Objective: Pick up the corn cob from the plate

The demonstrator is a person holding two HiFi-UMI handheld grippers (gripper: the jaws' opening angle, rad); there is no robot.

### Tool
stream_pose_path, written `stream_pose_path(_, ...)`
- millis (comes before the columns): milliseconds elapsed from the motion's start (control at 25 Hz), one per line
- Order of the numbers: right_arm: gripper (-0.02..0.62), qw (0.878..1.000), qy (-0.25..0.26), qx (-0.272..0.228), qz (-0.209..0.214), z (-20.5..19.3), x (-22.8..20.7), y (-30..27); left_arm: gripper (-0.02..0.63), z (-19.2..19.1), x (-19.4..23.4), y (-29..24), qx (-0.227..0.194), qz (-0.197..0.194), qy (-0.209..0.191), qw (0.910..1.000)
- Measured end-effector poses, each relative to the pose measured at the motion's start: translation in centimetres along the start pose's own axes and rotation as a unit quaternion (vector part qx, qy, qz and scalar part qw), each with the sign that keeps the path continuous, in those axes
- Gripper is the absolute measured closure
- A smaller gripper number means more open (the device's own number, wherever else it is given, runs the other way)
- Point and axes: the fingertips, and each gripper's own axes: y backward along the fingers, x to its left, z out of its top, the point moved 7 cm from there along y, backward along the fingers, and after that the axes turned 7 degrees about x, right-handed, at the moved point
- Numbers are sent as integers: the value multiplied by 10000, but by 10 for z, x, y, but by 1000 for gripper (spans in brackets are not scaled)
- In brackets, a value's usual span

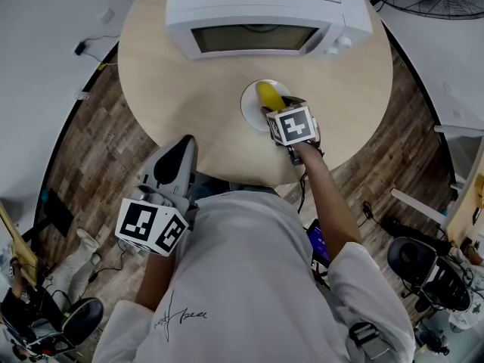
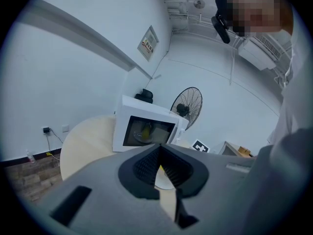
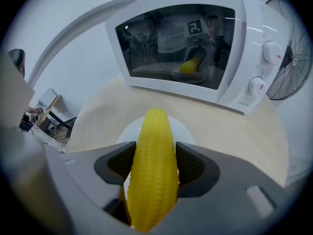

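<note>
Round table (image 1: 151,74), corn cob (image 3: 154,131) in right claw (image 3: 153,164)

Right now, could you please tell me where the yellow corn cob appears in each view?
Head view: yellow corn cob at centre, on the round white plate, by the right gripper.
Left gripper view: cob a tiny yellow sliver, low centre.
Right gripper view: cob bottom centre, clamped between the jaws.
Shared landmark: the white microwave.
</note>
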Motion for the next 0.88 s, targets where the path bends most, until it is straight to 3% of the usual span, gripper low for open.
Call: stream_pose_path(880,327,9980,-383,-479,168,-5,-13,30,611,-4,-17,-12,27,-102,35,9999)
